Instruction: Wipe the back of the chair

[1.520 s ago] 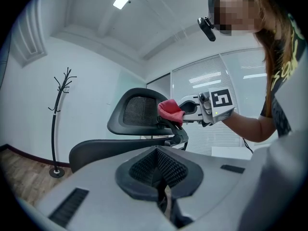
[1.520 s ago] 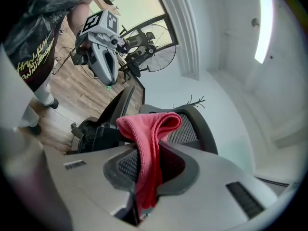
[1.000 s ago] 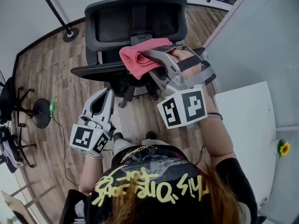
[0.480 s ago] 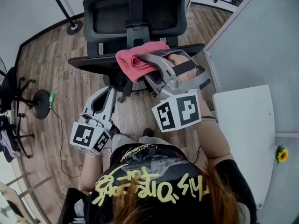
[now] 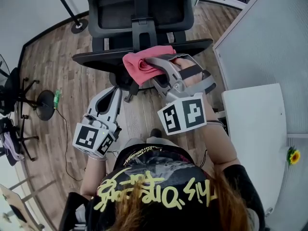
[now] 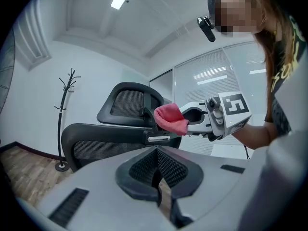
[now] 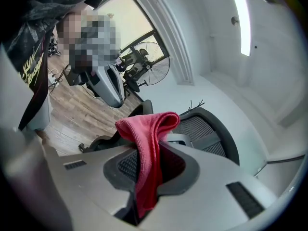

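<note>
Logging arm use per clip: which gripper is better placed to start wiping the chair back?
Right. The right gripper is shut on the pink cloth, held up at the chair back; the left gripper is shut, empty, lower and off the chair.

Yellow lettering on black shirt, upside down, unreadable. No other text.

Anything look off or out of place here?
Nothing stands out. The pink cloth sits clamped in the right gripper by the upright chair back; the left gripper is shut and empty.
</note>
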### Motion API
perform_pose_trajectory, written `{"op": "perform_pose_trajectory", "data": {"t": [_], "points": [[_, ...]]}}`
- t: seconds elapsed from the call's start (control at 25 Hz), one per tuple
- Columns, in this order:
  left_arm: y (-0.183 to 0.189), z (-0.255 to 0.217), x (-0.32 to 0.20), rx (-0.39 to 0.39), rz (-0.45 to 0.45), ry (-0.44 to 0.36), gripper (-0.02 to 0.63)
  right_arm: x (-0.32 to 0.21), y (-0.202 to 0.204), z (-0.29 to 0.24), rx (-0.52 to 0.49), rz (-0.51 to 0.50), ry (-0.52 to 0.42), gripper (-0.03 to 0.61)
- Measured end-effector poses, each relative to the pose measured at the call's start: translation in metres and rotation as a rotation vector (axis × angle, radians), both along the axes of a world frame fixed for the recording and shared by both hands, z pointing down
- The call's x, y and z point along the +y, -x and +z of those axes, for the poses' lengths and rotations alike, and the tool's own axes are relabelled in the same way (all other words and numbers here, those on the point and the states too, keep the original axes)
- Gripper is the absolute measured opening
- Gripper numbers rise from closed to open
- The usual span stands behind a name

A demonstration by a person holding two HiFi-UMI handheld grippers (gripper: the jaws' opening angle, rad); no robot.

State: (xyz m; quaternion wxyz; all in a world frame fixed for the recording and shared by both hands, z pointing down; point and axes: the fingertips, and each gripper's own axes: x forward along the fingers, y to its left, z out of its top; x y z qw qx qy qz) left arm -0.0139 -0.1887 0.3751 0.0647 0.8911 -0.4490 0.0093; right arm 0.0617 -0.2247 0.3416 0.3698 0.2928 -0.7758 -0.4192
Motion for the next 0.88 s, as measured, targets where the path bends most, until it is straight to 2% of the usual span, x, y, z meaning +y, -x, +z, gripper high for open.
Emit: {"op": "perform_pose_trajectory", "data": {"t": [0.4,0.64,0.72,0.88], "points": [[0.022,-0.007,0.013,-0.002,0.047,0.003,-0.009,0.008,0.004,0.013,-0.010,0.101,0.036,0.061],[0.037,-0.008,0.025,0.007,0.061,0.010,-0.009,0.013,0.009,0.050,0.056,0.147,0.105,0.061],[0.042,-0.010,0.030,0.009,0.066,0.009,-0.009,0.022,0.012,0.053,0.032,0.159,0.124,0.061],[0.049,-0.015,0.039,0.020,0.079,0.004,-0.009,0.042,0.020,0.047,-0.085,0.171,0.165,0.061]]}}
